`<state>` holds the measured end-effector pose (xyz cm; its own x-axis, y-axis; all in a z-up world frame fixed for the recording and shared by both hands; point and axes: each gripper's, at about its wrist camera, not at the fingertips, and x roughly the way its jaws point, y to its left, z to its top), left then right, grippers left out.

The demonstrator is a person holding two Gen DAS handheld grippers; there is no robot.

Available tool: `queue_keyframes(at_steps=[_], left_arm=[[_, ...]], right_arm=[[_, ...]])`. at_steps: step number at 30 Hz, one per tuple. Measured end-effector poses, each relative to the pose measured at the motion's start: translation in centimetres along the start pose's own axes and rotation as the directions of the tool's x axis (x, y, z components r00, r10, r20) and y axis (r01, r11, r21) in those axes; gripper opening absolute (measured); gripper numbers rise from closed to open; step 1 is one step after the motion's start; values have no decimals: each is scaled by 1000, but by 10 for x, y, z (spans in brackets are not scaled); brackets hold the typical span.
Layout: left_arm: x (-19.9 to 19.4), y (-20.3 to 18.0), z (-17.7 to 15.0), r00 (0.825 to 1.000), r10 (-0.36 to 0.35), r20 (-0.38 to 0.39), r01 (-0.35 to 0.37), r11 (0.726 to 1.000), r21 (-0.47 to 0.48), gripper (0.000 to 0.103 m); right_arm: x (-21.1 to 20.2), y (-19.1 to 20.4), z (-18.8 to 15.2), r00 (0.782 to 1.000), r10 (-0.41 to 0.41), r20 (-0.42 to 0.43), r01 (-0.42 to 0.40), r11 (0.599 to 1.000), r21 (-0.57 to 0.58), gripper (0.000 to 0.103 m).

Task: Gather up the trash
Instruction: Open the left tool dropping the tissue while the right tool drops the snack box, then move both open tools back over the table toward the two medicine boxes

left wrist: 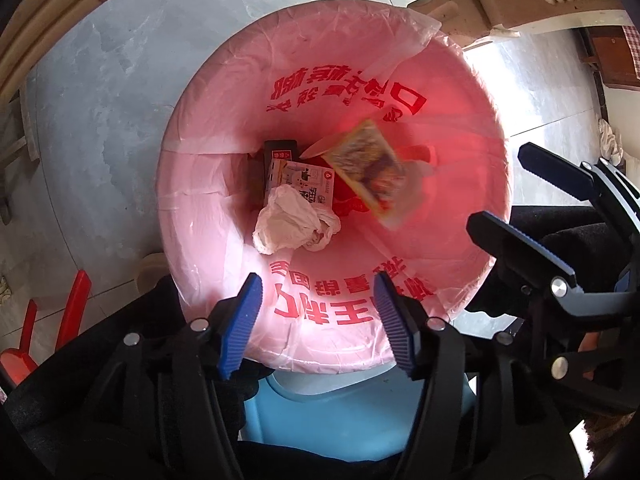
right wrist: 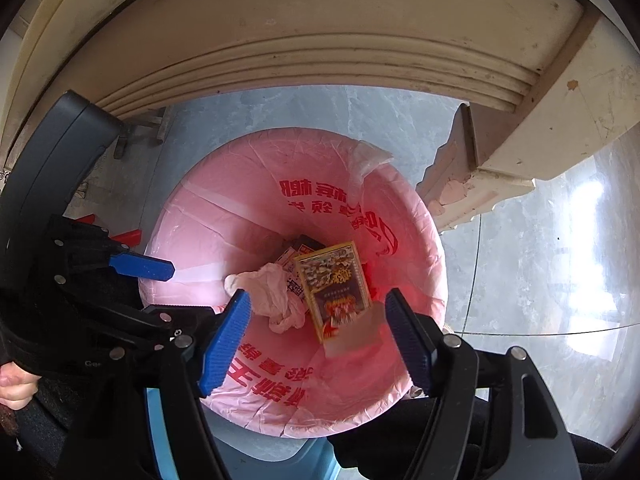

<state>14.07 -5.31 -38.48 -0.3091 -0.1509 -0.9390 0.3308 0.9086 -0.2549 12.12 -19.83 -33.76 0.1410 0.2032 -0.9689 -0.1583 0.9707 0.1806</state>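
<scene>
A bin lined with a pink bag (left wrist: 208, 92) (right wrist: 200, 192) printed in red stands on the floor, seen from above in both views. Inside lie a crumpled white tissue (left wrist: 292, 220) (right wrist: 272, 292), a small white carton (left wrist: 308, 180) and a black box (left wrist: 280, 150). A yellow snack packet (left wrist: 366, 168) (right wrist: 334, 284) is blurred inside the bin, touching no pad. My left gripper (left wrist: 316, 284) (right wrist: 172, 288) is open over the near rim with nothing between its fingers. My right gripper (right wrist: 317, 298) (left wrist: 500, 186) is open too, above the packet.
A cream carved table edge and leg (right wrist: 460, 184) stand just beyond the bin. Grey marble floor (left wrist: 100, 120) surrounds it. Red plastic pieces (left wrist: 72, 308) lie at the left. A light blue plastic item (left wrist: 340, 404) sits under the near rim. A hand (right wrist: 16, 384) holds the left gripper.
</scene>
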Motion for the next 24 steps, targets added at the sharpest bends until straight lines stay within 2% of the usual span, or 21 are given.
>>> queue_keyframes(at_steps=[16, 18, 21, 24], left_arm=[[-13, -1, -9, 999, 37, 17, -38, 999, 24, 61], [-20, -1, -14, 999, 50, 11, -50, 998, 34, 67], [-39, -4, -28, 996, 85, 35, -87, 993, 73, 68], [-71, -7, -49, 994, 71, 79, -80, 989, 121, 68]], right_arm=[[-11, 11, -1, 1000, 3, 13, -2, 999, -36, 69], [-24, 15, -4, 999, 21, 31, -19, 999, -47, 69], [-52, 25, -8, 996, 57, 67, -51, 995, -90, 69], [-90, 37, -11, 989, 104, 104, -88, 985, -148, 73]])
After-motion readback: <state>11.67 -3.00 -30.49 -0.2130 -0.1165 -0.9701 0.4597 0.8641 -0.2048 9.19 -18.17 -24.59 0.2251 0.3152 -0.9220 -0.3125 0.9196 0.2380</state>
